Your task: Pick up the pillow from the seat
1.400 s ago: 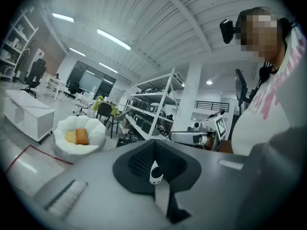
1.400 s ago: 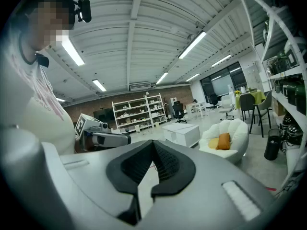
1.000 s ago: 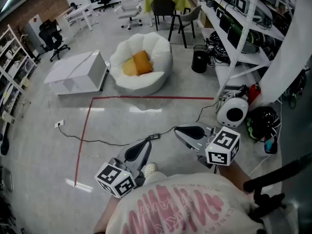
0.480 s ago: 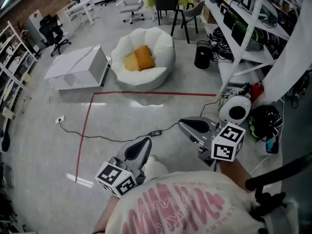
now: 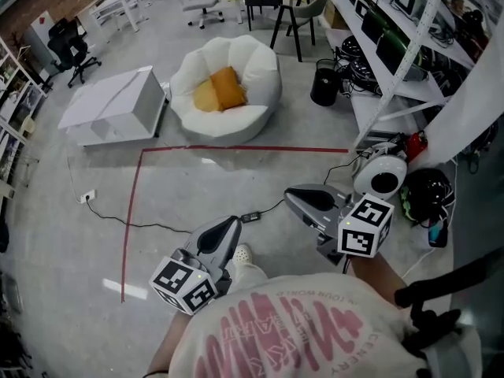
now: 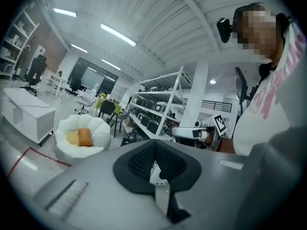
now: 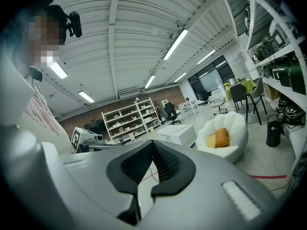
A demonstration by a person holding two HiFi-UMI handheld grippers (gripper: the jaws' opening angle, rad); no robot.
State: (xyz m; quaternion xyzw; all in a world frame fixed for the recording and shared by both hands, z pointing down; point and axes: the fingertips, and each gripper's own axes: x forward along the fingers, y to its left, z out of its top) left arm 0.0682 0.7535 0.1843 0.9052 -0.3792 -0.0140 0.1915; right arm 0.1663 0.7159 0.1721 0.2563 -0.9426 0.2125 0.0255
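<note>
Facing orange pillow [image 5: 229, 87] on beanbag seat [image 5: 264, 68], far off: probably soft, light; pinch an upper corner. Left gripper [image 5: 227, 227] and right gripper [image 5: 294, 198] pressed together, empty.

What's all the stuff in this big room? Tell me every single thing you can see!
beanbag seat: one, white, on the floor beyond the red line
pillow: one, orange, on the seat
cushion: one, yellow, on the seat beside the pillow
cabinet: one, white, left of the seat
tape line: one, red, L-shaped on the floor
cable: one, black, trailing across the floor
bin: one, black, right of the seat
shelf rack: one, white, along the right side
round device: one, white, on the floor by the rack
office chair: one, black, far left
left gripper: one, grey, shut, empty
right gripper: one, grey, shut, empty
</note>
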